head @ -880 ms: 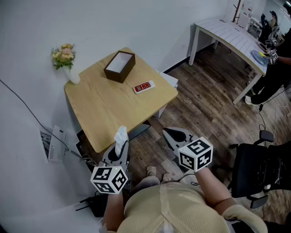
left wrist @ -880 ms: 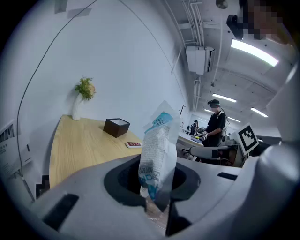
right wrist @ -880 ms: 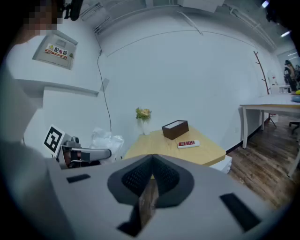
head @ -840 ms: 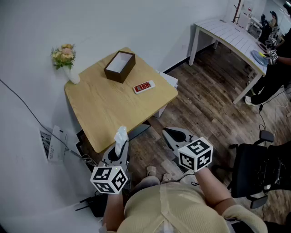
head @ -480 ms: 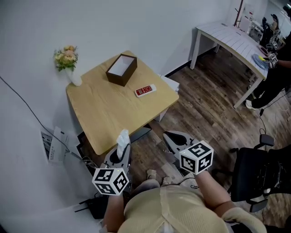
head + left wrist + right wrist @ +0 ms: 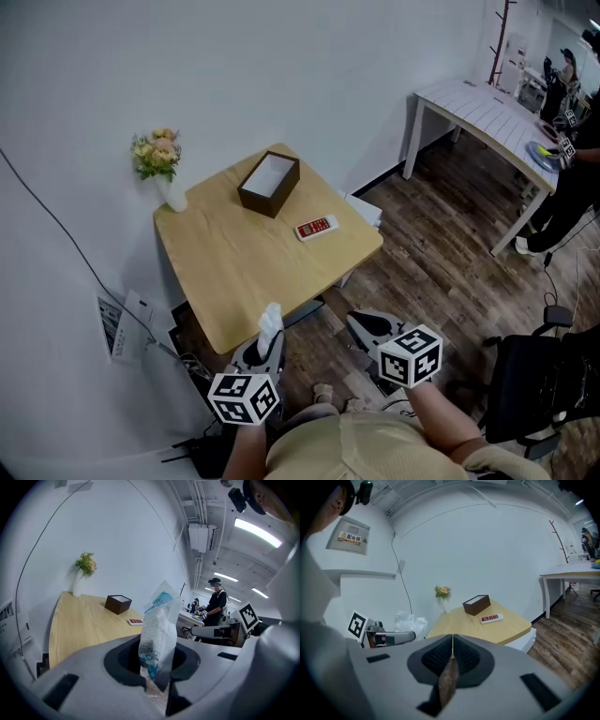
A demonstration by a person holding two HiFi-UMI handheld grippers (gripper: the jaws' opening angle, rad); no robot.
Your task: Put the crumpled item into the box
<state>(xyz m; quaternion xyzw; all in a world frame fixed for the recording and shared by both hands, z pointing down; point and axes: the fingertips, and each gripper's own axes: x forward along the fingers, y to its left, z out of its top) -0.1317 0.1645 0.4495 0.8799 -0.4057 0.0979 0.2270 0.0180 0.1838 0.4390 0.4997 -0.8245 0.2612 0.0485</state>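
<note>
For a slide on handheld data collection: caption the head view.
Left gripper holds a crumpled wrapper, right gripper shut, both before a wooden table with an open brown box.

Both grippers held low, left gripper (image 6: 267,345) pinching the crumpled item (image 6: 158,630), right gripper (image 6: 357,322) with fingers pressed together.

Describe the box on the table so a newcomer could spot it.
Find the light wooden table by the white wall. Near its far corner, between the white flower vase and the red remote, sits a dark brown rectangular box, open-topped with a white inside.
</note>
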